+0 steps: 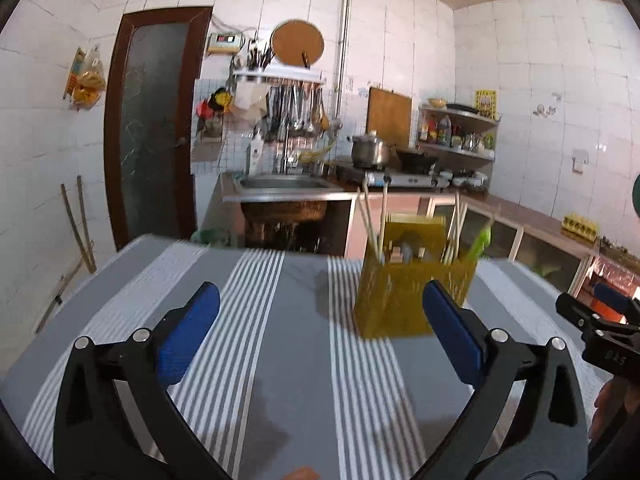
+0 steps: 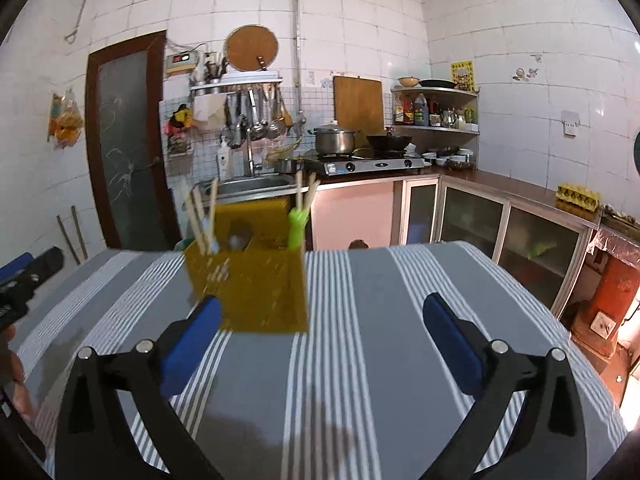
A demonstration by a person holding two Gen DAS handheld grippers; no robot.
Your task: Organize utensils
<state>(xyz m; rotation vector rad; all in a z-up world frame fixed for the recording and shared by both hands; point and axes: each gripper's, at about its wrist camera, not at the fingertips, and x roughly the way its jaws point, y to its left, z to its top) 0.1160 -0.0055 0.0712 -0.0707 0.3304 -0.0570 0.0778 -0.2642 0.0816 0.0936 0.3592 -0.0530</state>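
Note:
A yellow utensil holder (image 1: 404, 292) stands on the striped tablecloth (image 1: 296, 320). It holds wooden chopsticks (image 1: 374, 220) and a green-handled utensil (image 1: 482, 240). My left gripper (image 1: 320, 300) is open and empty; the holder is just beyond its right finger. In the right wrist view the holder (image 2: 248, 284) with chopsticks (image 2: 202, 216) and the green utensil (image 2: 298, 226) stands beyond the left finger of my right gripper (image 2: 320, 304), which is open and empty. The right gripper also shows at the right edge of the left wrist view (image 1: 600, 320).
The table's far edge (image 2: 400, 246) faces a kitchen counter with a sink (image 1: 280, 184), a gas stove (image 2: 372, 164) with a pot and a wok, and an egg carton (image 2: 578, 196). A brown door (image 1: 156, 128) is at the left.

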